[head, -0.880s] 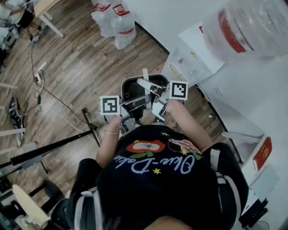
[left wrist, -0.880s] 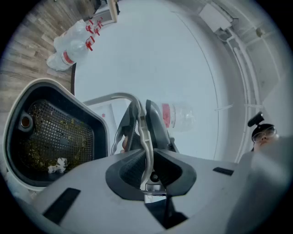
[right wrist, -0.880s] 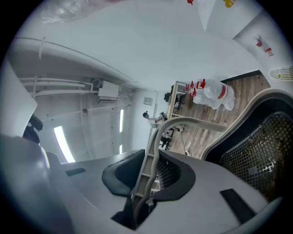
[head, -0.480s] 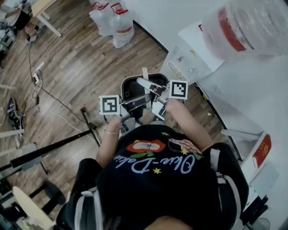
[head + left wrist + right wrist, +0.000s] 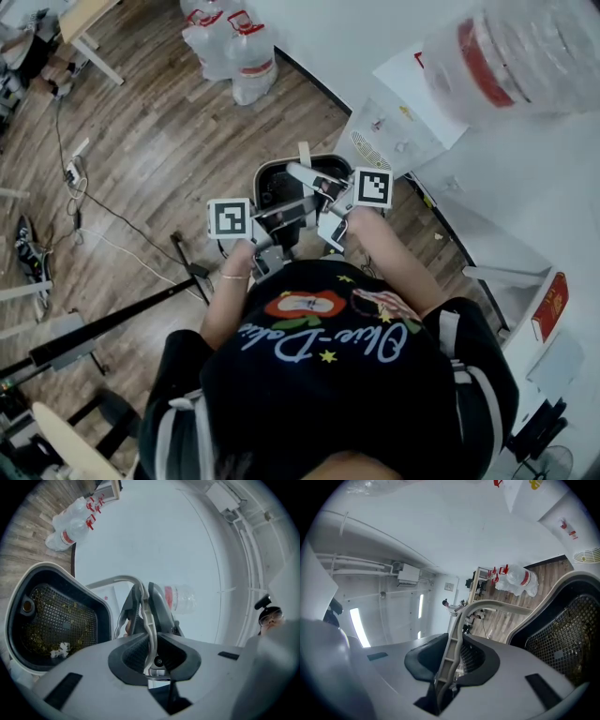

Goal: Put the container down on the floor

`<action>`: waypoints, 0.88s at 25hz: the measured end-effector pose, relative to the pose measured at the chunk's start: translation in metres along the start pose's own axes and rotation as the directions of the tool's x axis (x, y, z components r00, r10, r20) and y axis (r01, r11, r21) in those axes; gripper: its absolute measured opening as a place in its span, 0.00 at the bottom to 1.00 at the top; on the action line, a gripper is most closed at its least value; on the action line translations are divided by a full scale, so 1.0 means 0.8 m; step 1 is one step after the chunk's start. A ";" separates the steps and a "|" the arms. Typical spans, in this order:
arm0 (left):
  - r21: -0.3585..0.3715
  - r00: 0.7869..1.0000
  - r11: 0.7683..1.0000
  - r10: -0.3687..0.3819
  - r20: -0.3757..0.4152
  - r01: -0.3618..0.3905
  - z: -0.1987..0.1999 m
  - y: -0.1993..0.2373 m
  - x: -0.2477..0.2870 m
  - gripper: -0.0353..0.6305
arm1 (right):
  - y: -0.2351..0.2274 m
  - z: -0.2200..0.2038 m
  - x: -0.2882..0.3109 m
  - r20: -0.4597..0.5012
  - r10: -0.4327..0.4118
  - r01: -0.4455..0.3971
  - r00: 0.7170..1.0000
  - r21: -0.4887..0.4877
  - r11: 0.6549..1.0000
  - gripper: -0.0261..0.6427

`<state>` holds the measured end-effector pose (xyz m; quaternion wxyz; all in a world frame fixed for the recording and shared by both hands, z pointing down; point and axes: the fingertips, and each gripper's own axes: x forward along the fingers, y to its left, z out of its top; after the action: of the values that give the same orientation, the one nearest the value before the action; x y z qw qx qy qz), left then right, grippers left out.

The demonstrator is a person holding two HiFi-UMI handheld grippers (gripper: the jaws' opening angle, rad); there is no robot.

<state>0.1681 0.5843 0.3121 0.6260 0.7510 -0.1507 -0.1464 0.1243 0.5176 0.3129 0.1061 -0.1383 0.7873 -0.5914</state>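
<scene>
I have both tools on the container [image 5: 266,174], which hangs in front of the person's body over the wooden floor [image 5: 159,141], close beside the white cabinet [image 5: 403,127] on the right. From the head view I cannot tell how far its base is off the boards.

My left hand-held gripper [image 5: 281,214] is clenched on the thin pale handle [image 5: 140,597]. In the left gripper view the two jaws are pressed against either side of that strip, and it runs straight up between them. My right hand-held gripper [image 5: 306,176] is likewise grasping the handle [image 5: 453,644]. In the right gripper view the ribbed beige bar passes between its dark pads and arches away towards the container's rim [image 5: 553,599]. Both tools point roughly level, with their marker cubes side by side above the container.

The container [image 5: 28,581] is dark inside with a light rim, and it holds a mesh basket [image 5: 61,620]. Brownish crumbs and a small white scrap lie on the mesh.

Further off, a cluster of large water bottles [image 5: 239,47] with red caps stands on the floor by the wall. Cables [image 5: 103,211] trail across the boards on the left. A big clear bottle [image 5: 525,56] with a red band fills the upper right corner of the head view.
</scene>
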 end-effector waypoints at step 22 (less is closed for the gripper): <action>-0.005 0.999 0.999 -0.038 -0.031 0.037 0.072 0.002 -0.102 0.12 | 0.010 -0.014 0.122 0.018 -0.024 0.024 1.000 -0.015 1.000 0.13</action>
<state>0.0698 0.5657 0.3062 0.6269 0.7546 -0.1266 -0.1468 0.0282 0.4964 0.3080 0.1052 -0.1539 0.7889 -0.5855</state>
